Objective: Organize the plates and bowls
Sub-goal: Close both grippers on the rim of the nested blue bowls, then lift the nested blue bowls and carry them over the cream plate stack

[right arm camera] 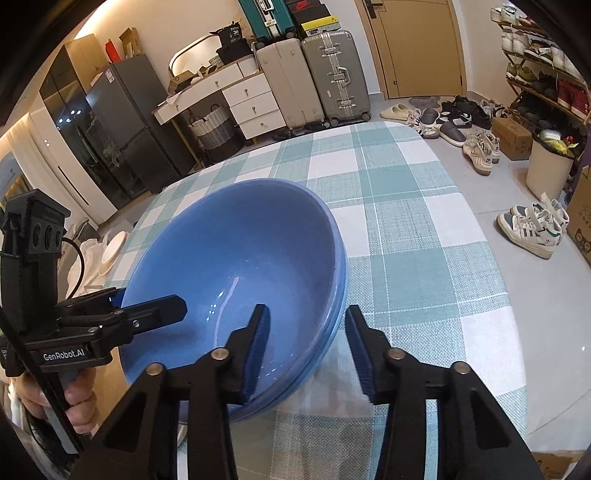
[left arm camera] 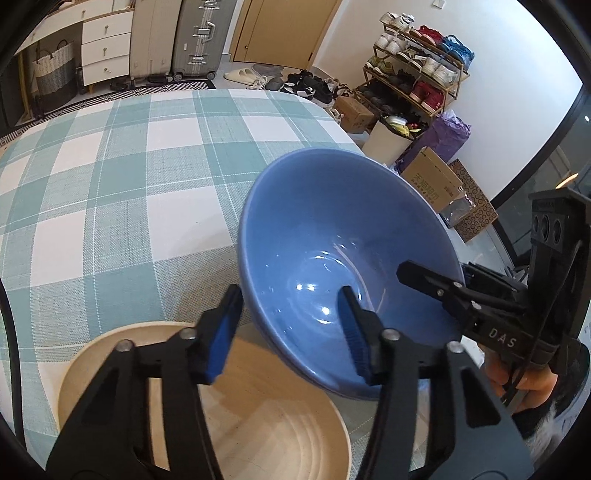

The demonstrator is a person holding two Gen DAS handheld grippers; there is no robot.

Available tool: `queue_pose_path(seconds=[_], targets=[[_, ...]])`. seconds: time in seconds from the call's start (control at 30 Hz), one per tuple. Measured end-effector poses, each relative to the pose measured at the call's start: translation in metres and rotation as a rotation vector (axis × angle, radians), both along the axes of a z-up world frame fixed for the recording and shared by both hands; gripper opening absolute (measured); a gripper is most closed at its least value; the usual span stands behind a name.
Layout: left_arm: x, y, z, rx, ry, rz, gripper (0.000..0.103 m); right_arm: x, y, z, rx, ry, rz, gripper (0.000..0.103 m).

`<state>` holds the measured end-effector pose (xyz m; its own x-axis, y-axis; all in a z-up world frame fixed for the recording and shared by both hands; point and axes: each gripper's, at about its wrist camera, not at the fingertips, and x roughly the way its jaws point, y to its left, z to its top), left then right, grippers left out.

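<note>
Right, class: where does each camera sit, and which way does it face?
Left wrist: on the left gripper, facing the bowl, plate and shoe rack; own fingers and right gripper show.
Right wrist: on the right gripper, facing the bowl and suitcases; own fingers and left hand show.
Shared: bowl, table, door.
</note>
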<state>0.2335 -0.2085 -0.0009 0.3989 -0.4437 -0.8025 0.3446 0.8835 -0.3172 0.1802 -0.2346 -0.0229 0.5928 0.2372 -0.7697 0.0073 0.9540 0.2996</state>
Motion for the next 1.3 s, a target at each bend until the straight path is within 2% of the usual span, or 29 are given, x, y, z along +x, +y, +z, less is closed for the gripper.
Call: queue_pose_path(seconds=[0.1,0.2,0.7,1.0,1.3], targets=[[-0.003,-0.004,0.000,0.052,-0.027,0.006,0.034,-0.001,0.001,0.001,-0.024,-0.005,-0.004,0.036],[-0.003,-0.002,0.001,0.054,-0.025,0.011,0.032,-0.002,0.003,0.002,-0.037,-0.008,-0.003,0.035],[-0.012,-0.006,0.013,0.062,-0.048,0.007,0.032,-0.012,0.001,0.016,-0.054,-0.026,-0.018,0.035],[-0.028,-0.006,0.038,0.045,-0.083,0.002,0.032,-0.024,0.003,0.038,-0.069,-0.052,-0.029,0.035],[-0.052,0.004,0.075,0.037,-0.132,0.019,0.032,-0.039,0.014,0.069,-0.084,-0.099,-0.033,0.035]])
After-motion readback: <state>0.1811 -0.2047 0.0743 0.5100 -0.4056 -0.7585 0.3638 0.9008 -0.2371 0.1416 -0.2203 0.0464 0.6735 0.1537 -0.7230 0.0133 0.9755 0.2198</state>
